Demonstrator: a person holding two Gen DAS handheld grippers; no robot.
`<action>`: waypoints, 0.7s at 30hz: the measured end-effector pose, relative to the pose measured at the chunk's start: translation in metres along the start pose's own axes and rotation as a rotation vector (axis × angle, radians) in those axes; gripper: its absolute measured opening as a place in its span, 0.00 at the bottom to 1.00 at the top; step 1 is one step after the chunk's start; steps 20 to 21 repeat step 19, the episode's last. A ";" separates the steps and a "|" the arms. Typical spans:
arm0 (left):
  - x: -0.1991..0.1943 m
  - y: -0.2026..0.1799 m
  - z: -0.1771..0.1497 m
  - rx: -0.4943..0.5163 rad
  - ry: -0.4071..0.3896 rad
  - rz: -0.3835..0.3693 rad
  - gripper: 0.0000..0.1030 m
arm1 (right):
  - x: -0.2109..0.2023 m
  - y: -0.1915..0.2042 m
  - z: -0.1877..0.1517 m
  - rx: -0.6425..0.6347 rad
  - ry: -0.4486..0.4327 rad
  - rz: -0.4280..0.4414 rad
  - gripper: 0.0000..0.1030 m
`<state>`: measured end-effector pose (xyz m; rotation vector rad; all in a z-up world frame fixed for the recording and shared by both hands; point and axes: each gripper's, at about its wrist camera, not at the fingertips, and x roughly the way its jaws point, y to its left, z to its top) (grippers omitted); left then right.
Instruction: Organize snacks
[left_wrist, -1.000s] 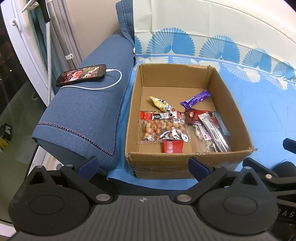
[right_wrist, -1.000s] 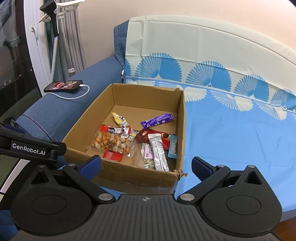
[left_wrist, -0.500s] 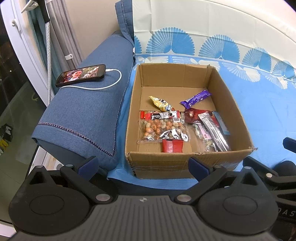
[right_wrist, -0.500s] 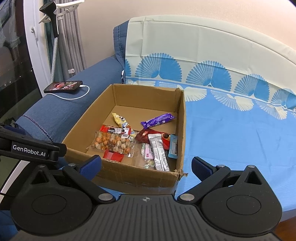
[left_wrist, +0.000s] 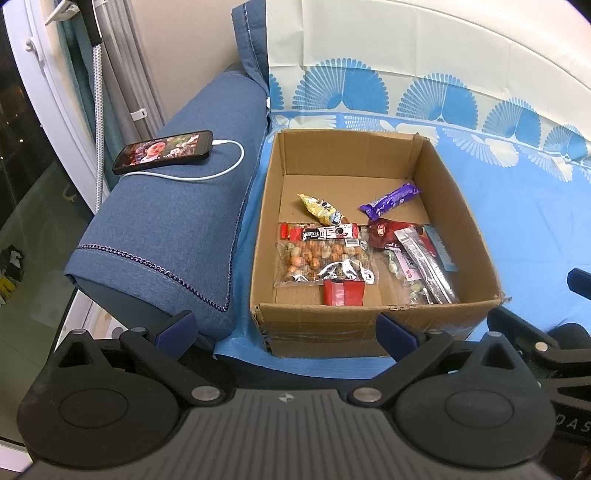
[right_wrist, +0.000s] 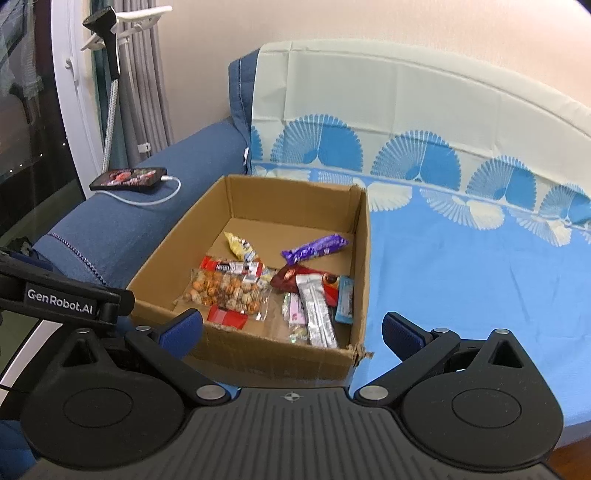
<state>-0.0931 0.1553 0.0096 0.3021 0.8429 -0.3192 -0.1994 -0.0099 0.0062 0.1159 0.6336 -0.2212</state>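
Note:
An open cardboard box (left_wrist: 476, 236) (right_wrist: 364, 258) stands on a blue sofa cover. Inside lie several snacks: a clear bag of round nuts (left_wrist: 321, 260) (right_wrist: 225, 290), a purple bar (left_wrist: 391, 199) (right_wrist: 316, 248), a yellow packet (left_wrist: 319, 208), a red sachet (left_wrist: 343, 292), a dark red pack (left_wrist: 384, 232) and a silver bar (left_wrist: 426, 262) (right_wrist: 316, 312). My left gripper (left_wrist: 286, 330) is open and empty, in front of the box's near wall. My right gripper (right_wrist: 291, 326) is open and empty, at the box's near right corner.
A phone (left_wrist: 164, 151) (right_wrist: 129, 178) on a white charging cable lies on the blue armrest (left_wrist: 166, 229) left of the box. A patterned cover drapes the sofa back (right_wrist: 406, 110). Curtains and a glass door stand at far left. The left gripper's body (right_wrist: 62, 295) shows in the right wrist view.

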 end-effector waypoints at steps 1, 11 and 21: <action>-0.001 0.000 0.000 0.000 -0.001 -0.001 1.00 | 0.000 0.000 0.000 -0.002 -0.004 0.000 1.00; 0.000 -0.002 0.001 0.010 0.008 0.005 1.00 | 0.002 -0.001 0.000 0.009 0.006 0.004 1.00; 0.002 -0.002 0.000 0.000 0.014 0.006 1.00 | 0.005 -0.003 -0.001 0.022 0.015 0.011 1.00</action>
